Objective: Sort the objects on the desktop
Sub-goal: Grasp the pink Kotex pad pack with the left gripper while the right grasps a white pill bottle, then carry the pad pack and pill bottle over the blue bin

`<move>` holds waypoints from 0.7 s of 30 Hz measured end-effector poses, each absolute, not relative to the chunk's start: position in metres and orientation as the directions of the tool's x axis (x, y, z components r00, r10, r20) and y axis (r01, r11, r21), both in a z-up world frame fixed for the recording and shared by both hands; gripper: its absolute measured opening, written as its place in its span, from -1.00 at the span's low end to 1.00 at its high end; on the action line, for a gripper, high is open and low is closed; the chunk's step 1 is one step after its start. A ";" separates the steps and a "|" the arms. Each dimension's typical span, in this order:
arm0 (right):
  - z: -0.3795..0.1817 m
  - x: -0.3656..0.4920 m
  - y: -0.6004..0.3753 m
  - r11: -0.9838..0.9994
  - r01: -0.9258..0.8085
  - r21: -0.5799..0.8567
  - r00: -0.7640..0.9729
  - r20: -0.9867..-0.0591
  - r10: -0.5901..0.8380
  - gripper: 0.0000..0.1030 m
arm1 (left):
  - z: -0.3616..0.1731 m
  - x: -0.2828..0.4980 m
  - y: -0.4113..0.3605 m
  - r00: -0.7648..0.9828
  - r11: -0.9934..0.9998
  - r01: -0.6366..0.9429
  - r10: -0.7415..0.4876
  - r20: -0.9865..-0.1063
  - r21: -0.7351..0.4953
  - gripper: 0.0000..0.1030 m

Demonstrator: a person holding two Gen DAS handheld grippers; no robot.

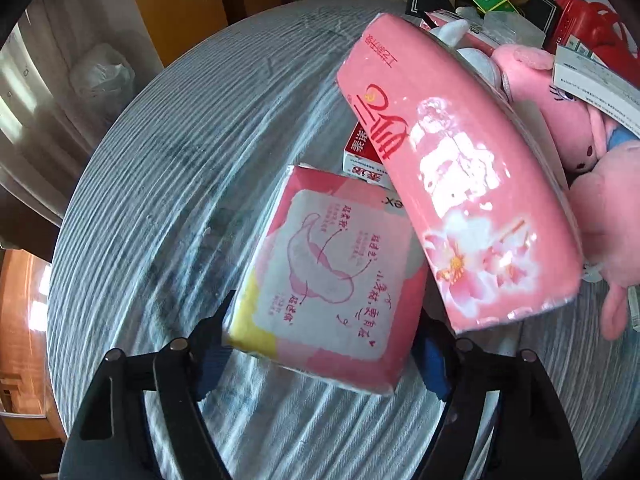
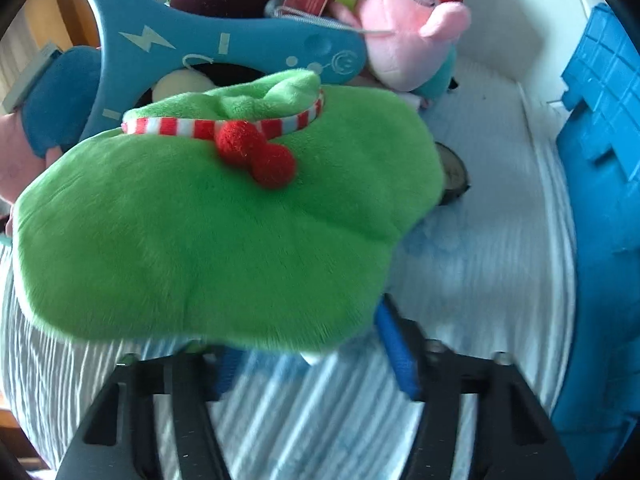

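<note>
Left wrist view: small pink-and-white soft pack (image 1: 332,280) lies on the striped tablecloth (image 1: 160,184) at lower centre of frame, between the two black fingers of the left gripper (image 1: 320,334). Left finger tip sits at the pack's yellow corner, the blue pad on the right at its other edge. Contact looks made on both sides; read as a grip on the pack, though the film shows little denting.

Handling judgement: pack is light, squashy, with a glossy wrapper, so likely slippery. Best held across its short width near the middle, not by a corner.

A longer pink tissue pack (image 1: 460,184) overlaps its upper right corner, and a small red-and-white box (image 1: 362,152) peeks out between them. That overlap may drag when the small pack is lifted.

Right wrist view: green plush toy (image 2: 224,224) with a red-and-white striped collar fills the centre of frame. Its lower edge sits down between the fingers of the right gripper (image 2: 316,344); blue pad visible at lower right, pressed against the fur. Read as closed on the plush. Soft, light, compressible; a pinch of fabric may slip, deeper bite safer.

Only this view shows the blue crate (image 2: 600,168) at right edge, the pink plush pig (image 2: 400,40) at top, the blue plastic frame (image 2: 200,48). Only the left view shows the packs.
</note>
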State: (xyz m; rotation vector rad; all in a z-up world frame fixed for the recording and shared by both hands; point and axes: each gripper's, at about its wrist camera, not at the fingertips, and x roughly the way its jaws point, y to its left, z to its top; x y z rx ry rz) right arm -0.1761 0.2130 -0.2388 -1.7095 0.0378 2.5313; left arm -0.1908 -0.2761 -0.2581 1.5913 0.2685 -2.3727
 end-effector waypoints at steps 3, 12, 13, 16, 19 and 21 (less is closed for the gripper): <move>-0.240 -0.171 0.210 -0.997 -0.069 -0.029 -0.363 -0.930 0.052 -0.28 | -0.256 -0.174 -0.269 -0.354 -0.940 0.341 -0.118 -0.928 -0.011 0.39; -0.217 -0.121 0.210 -0.995 -0.091 0.026 -0.405 -0.914 0.013 -0.34 | -0.250 -0.098 -0.247 -0.352 -0.907 0.416 -0.092 -0.931 -0.068 0.36; -0.214 -0.115 0.211 -0.995 -0.097 0.035 -0.410 -0.912 0.008 -0.34 | -0.249 -0.089 -0.243 -0.354 -0.906 0.418 -0.093 -0.930 -0.069 0.35; -0.210 -0.096 0.210 -0.994 -0.098 0.047 -0.420 -0.907 -0.001 -0.34 | -0.244 -0.065 -0.227 -0.366 -0.907 0.416 -0.112 -0.924 -0.055 0.35; -0.209 -0.080 0.206 -0.996 -0.082 0.032 -0.429 -0.903 0.006 -0.34 | -0.235 -0.045 -0.203 -0.402 -0.910 0.409 -0.116 -0.908 -0.065 0.35; -0.210 -0.076 0.198 -0.996 -0.078 0.035 -0.415 -0.910 0.001 -0.34 | -0.230 -0.038 -0.181 -0.416 -0.909 0.408 -0.105 -0.903 -0.082 0.35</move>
